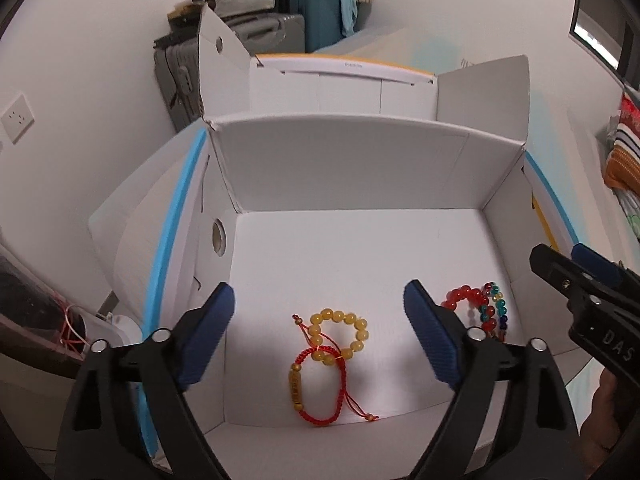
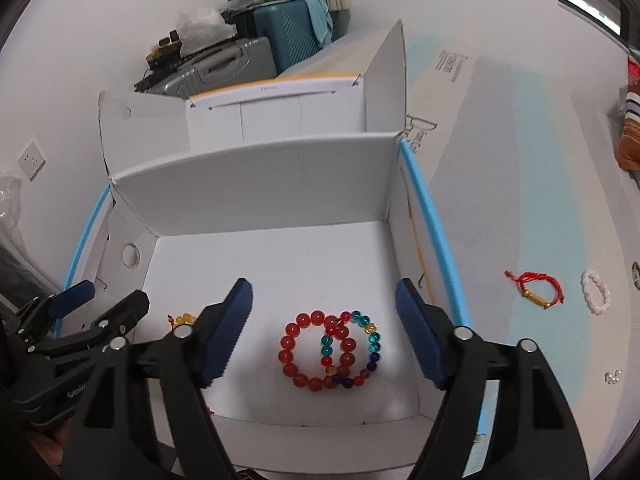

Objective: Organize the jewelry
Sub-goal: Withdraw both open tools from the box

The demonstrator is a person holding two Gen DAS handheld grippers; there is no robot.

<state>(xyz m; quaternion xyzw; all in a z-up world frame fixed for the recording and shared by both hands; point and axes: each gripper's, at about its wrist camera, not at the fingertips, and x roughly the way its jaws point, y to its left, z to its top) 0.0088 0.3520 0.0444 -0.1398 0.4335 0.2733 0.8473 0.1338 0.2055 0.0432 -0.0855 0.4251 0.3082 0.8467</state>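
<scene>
A white cardboard box (image 1: 344, 172) (image 2: 256, 184) holds bracelets. A yellow bead bracelet (image 1: 339, 335) overlaps a red cord bracelet (image 1: 318, 388) on the box floor. My left gripper (image 1: 320, 332) hangs open and empty above them. A red bead bracelet (image 2: 314, 350) and a multicoloured bead bracelet (image 2: 352, 350) overlap at the box's right side, also seen in the left wrist view (image 1: 478, 310). My right gripper (image 2: 324, 328) is open and empty above these. Outside the box, a red cord bracelet (image 2: 538, 288) and a white bead bracelet (image 2: 595, 293) lie on the table.
The box flaps (image 1: 484, 92) stand up at the back and sides. A small silvery item (image 2: 613, 377) lies on the pale table (image 2: 500, 200) to the right. Suitcases (image 2: 248, 48) stand against the far wall. A striped cloth (image 1: 624, 148) lies far right.
</scene>
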